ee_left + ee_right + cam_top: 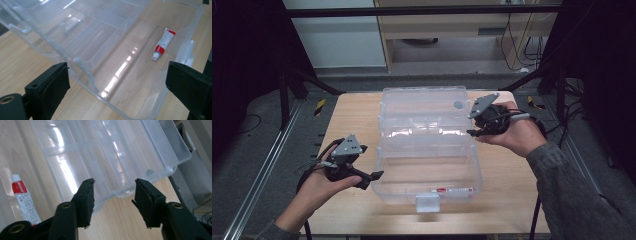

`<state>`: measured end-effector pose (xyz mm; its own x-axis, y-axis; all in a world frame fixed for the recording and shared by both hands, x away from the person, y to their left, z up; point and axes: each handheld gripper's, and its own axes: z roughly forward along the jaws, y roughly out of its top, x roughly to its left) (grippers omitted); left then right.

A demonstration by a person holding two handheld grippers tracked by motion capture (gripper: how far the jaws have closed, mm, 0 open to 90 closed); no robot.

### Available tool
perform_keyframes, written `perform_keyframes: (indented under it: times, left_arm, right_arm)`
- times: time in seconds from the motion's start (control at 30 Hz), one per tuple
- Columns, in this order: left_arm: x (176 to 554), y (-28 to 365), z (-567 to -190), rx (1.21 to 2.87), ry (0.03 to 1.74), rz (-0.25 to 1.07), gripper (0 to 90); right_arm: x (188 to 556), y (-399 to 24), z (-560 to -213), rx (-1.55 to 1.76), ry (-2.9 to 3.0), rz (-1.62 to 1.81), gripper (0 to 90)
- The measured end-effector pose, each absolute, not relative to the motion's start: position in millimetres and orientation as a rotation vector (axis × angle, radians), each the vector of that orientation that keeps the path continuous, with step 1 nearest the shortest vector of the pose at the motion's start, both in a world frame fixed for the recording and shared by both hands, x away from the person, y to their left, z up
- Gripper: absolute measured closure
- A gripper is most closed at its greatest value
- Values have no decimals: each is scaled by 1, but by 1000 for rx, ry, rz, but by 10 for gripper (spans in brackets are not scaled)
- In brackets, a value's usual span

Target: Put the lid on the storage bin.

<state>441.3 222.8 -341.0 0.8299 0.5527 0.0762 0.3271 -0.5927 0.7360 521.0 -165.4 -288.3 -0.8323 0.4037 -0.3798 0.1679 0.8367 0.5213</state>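
Both jaws spread, left gripper [374, 176] and right gripper [472, 132] flank the clear box [430, 150], seemingly touching nothing.

— Report the table layout.
— I see the storage box [428, 165] lying open at the middle of the table [507, 200], its lid [424, 107] folded back behind the tray.
— Contents?
— One tube [454, 190] lies in the tray, along its near wall.
— Grippers?
— The left gripper [373, 177] sits just beside the tray's left side; the right gripper [473, 131] sits at the lid's right edge.
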Motion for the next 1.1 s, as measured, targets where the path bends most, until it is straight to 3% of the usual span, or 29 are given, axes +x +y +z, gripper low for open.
perform_keyframes:
  times: [0.53,1.1]
  left_arm:
    - [446,192,-343,2374,480,364,53]
    - [439,174,-352,2484,376,346,62]
  right_arm:
    - [564,-128,-291,267,2656,486,615]
    - [572,-116,-303,125,2722,353,771]
